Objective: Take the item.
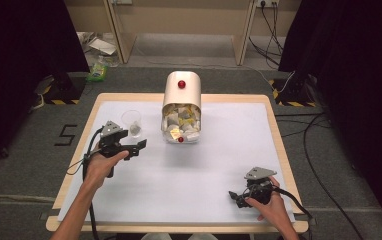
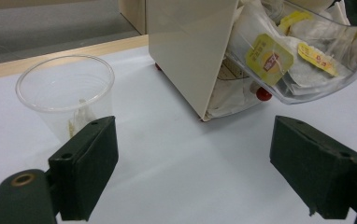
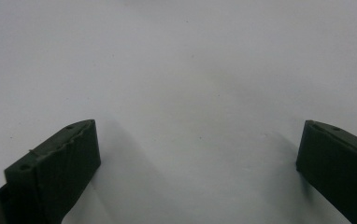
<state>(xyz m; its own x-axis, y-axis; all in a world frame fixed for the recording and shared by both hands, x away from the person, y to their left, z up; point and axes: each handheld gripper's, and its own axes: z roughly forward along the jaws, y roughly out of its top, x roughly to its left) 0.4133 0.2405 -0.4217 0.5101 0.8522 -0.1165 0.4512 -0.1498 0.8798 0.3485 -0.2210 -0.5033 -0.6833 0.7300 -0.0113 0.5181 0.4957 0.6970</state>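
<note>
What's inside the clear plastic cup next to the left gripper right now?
The clear plastic cup holds one tea bag lying at the bottom, pale with a brownish patch. The left gripper's near jaw covers the cup's base, so anything lower there is hidden.

Both forearms reach in from below; the left gripper (image 1: pixel 129 145) and the right gripper (image 1: pixel 239 197) each have jaws spread wide, holding nothing.
</note>
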